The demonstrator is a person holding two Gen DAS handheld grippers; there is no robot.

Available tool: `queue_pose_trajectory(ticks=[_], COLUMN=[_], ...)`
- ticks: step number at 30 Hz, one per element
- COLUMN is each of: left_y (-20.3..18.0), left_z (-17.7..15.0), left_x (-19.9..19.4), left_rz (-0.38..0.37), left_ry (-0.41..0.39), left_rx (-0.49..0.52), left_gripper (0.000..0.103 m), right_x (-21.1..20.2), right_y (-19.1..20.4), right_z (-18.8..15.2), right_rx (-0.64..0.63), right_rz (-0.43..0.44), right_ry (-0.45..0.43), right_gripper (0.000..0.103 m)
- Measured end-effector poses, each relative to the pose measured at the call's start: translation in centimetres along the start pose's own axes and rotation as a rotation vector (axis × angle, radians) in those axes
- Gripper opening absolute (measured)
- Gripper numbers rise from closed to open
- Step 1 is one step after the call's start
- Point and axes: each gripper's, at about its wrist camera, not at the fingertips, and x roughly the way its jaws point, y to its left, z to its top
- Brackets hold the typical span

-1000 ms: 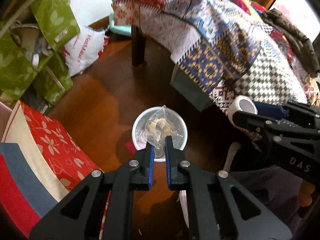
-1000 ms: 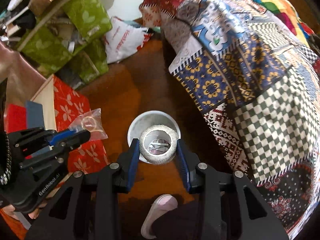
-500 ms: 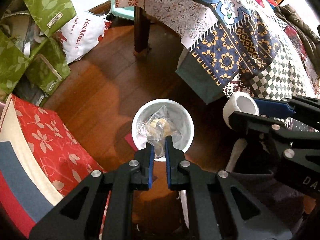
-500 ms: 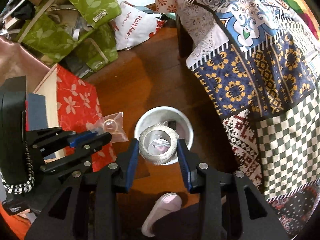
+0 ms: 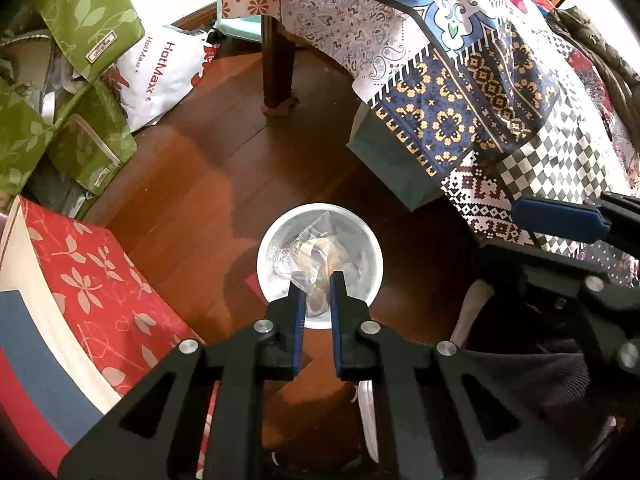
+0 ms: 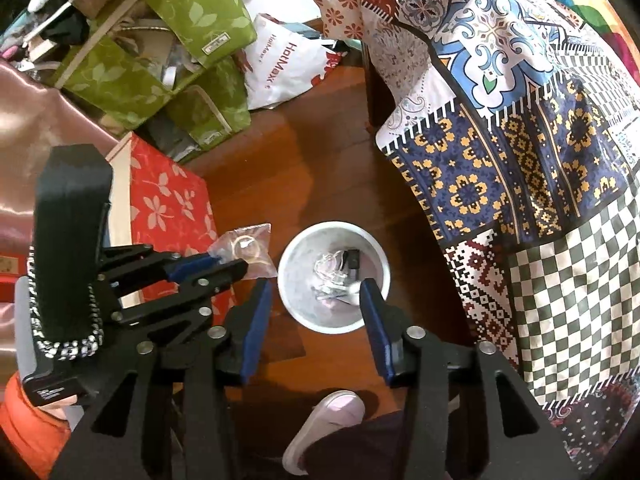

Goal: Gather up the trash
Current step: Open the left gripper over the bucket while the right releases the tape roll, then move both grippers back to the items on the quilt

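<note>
A white round bin (image 5: 320, 207) stands on the wooden floor, with scraps of trash (image 6: 332, 276) in its bottom. My left gripper (image 5: 318, 280) hangs over the bin, shut on a clear plastic bag (image 5: 316, 252) with a yellowish ring inside. In the right wrist view that left gripper (image 6: 230, 264) holds the bag (image 6: 244, 246) just left of the bin (image 6: 332, 226). My right gripper (image 6: 316, 286) is above the bin, its jaws opening with nothing between them. A pale curved piece (image 6: 352, 294) lies in the bin by the right finger.
A patchwork cloth (image 6: 520, 140) drapes over a table on the right, with a dark table leg (image 5: 276, 68) behind. A red floral box (image 5: 92, 280), green leaf-print bags (image 6: 160, 60) and a white HotMax bag (image 6: 284, 68) crowd the left. A person's pink slipper (image 6: 320, 428) is near the bin.
The right gripper's jaws have spread and the white tape roll they held is gone from between them. The left gripper has come lower and closer over the bin, still holding the bag.
</note>
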Motion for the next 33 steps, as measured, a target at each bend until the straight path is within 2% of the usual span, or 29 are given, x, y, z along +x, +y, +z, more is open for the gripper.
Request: queue_pose_trajectory(ticks=[2,3,4,5,6,7,15,21,27,33], left_y=[-0.2,-0.3,-0.4,-0.5,-0.6,-0.6,-1.5,-3.8,-7.9,-13.7], left_z=[0.0,0.0,0.1,0.1,0.1,0.2,-0.2,-0.6,-0.6,-0.7], left_x=[-0.1,-0.1,0.0,0.1,0.0,-0.2,-3.3,-8.4,-14.3,-20.1], left_rz=[-0.014,-0.018,-0.018,-0.015,-0.012,-0.01,-0.016,0.0,0.001,-0.026], left_ry=[0.005,0.011,0.024,0.031,0.029,0.02,-0.04,-0.148,-0.285,-0.428], left_rx=[0.006,0.009,0.012,0.009,0.005,-0.001,0.003,0.065,0.152,0.25], left_gripper=[0.009,0.013,0.018,0.029,0.036,0.037,0.037,0.037,0.037,0.037], right_x=[-0.4,-0.6,-0.9,-1.1,-1.5,-1.7,-4.5,-9.5,-15.2,-21.5], right_y=[0.1,0.1,0.0,-0.1,-0.2,-0.4,-1.5,-3.0,-4.5,-6.2], right_z=[0.0,0.0,-0.1,-0.1,-0.2,-0.3,-1.6,-3.3,-5.1,-8.1], right_rx=[-0.005,-0.007,-0.007,-0.006,-0.002,0.001,0.022,0.079,0.129,0.168], right_rz=[-0.017,-0.024,-0.026,-0.028,-0.034,-0.038,-0.085,-0.136,-0.182,-0.225], right_ry=[-0.012,-0.019,-0.024,-0.03,-0.038,-0.044,-0.092,-0.211,-0.329,-0.455], right_gripper=[0.044,0.044,0.044,0.044,0.044,0.044,0.044,0.044,0.044,0.044])
